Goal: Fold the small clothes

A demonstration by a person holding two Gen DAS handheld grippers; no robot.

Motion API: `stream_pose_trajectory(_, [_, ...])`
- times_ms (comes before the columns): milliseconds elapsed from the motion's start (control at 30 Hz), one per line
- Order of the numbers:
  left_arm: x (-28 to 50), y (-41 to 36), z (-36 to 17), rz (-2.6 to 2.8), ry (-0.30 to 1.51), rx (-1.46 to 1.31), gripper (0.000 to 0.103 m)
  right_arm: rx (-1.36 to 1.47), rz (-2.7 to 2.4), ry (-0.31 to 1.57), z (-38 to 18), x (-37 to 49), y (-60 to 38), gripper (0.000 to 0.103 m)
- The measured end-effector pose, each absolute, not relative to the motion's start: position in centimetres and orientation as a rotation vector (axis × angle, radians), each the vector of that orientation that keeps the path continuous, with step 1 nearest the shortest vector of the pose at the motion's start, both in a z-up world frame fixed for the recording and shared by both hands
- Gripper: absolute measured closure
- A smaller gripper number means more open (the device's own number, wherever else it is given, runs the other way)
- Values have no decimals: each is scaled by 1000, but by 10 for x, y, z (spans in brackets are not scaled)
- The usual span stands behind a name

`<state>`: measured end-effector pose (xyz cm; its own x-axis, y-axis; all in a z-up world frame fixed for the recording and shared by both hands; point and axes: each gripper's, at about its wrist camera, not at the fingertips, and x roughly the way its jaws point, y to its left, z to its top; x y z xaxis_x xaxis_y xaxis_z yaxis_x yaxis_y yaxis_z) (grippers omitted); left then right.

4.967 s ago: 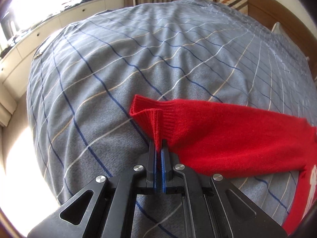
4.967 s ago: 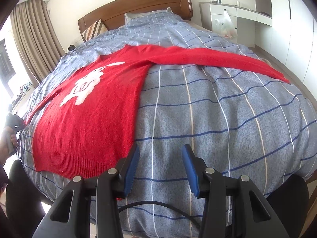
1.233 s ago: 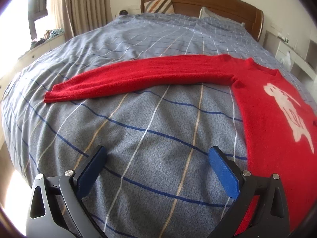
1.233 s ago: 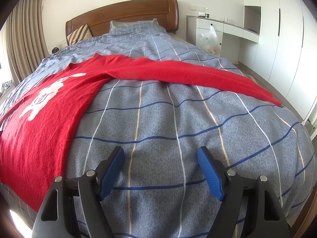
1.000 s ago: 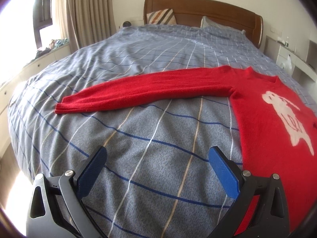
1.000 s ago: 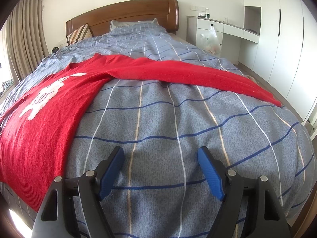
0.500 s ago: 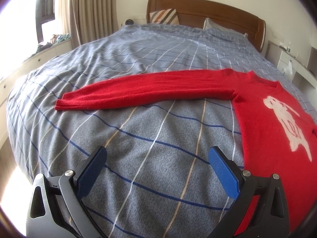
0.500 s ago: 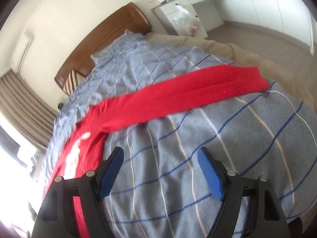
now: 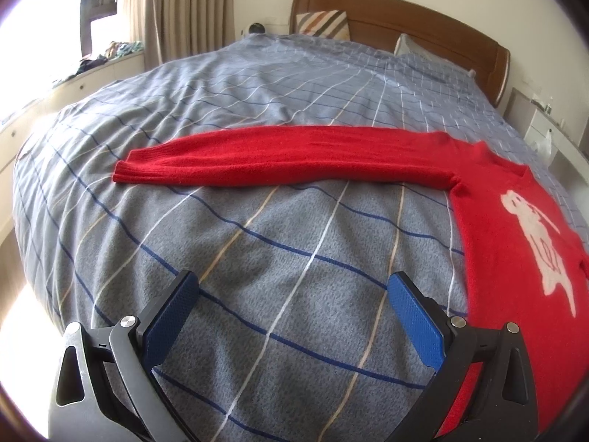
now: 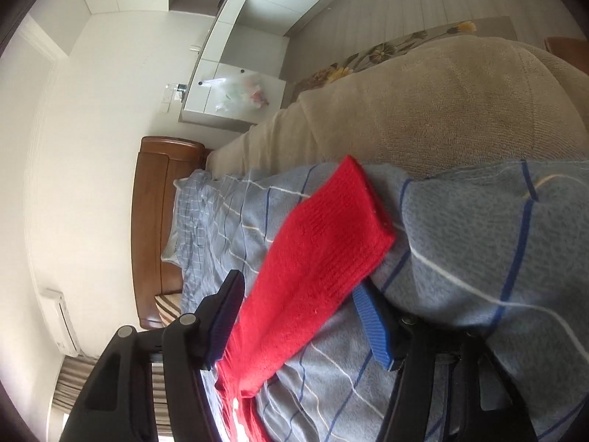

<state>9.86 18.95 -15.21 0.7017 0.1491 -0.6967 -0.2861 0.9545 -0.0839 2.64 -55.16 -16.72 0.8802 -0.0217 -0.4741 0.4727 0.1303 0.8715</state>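
Observation:
A red sweater (image 9: pixel 515 258) with a white animal figure lies flat on the blue checked bed cover (image 9: pixel 294 243). Its left sleeve (image 9: pixel 276 162) stretches straight out to the left. My left gripper (image 9: pixel 292 294) hovers open over bare cover in front of that sleeve, with nothing between its fingers. In the right wrist view the picture is rolled onto its side. The right sleeve's cuff (image 10: pixel 331 235) lies near the bed's edge, and my right gripper (image 10: pixel 302 305) straddles the sleeve just behind it. Its jaws are closing with the sleeve between them, and the pads do not visibly press it.
A wooden headboard (image 9: pixel 405 18) and a striped pillow (image 9: pixel 320 24) are at the far end. Curtains (image 9: pixel 176 7) and a cluttered window ledge (image 9: pixel 92 70) stand to the left. A beige blanket (image 10: pixel 423 103) hangs at the bed's right edge, with a white cabinet (image 10: pixel 239 92) beyond.
My right gripper has travelled right to the right sleeve's cuff and rolled onto its side, its jaws narrowing around the sleeve. The left gripper has stayed open and almost still.

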Motion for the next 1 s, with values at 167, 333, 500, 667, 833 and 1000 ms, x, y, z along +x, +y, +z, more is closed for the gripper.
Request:
stream_pose_trajectory(167, [96, 188, -152, 257, 753, -183, 0, 1366, -424, 368, -159, 39, -564, 44])
stream_pose_trajectory(333, [100, 188, -156, 266, 772, -177, 0, 1277, -448, 497, -162, 52, -574, 90])
stream_pose_trajectory(500, [101, 184, -157, 264, 774, -158, 0, 1037, -441, 564, -122, 72, -559, 98])
stream_pose_trajectory(667, [105, 181, -157, 251, 777, -148, 0, 747, -255, 495, -24, 134, -488, 99])
stream_pose_trajectory(833, [105, 180, -157, 232, 774, -148, 0, 441, 14, 508, 45, 215, -344, 99])
stream_pose_trajectory(1000, [104, 184, -156, 221, 771, -169, 0, 256, 215, 595, 25, 271, -193, 99])
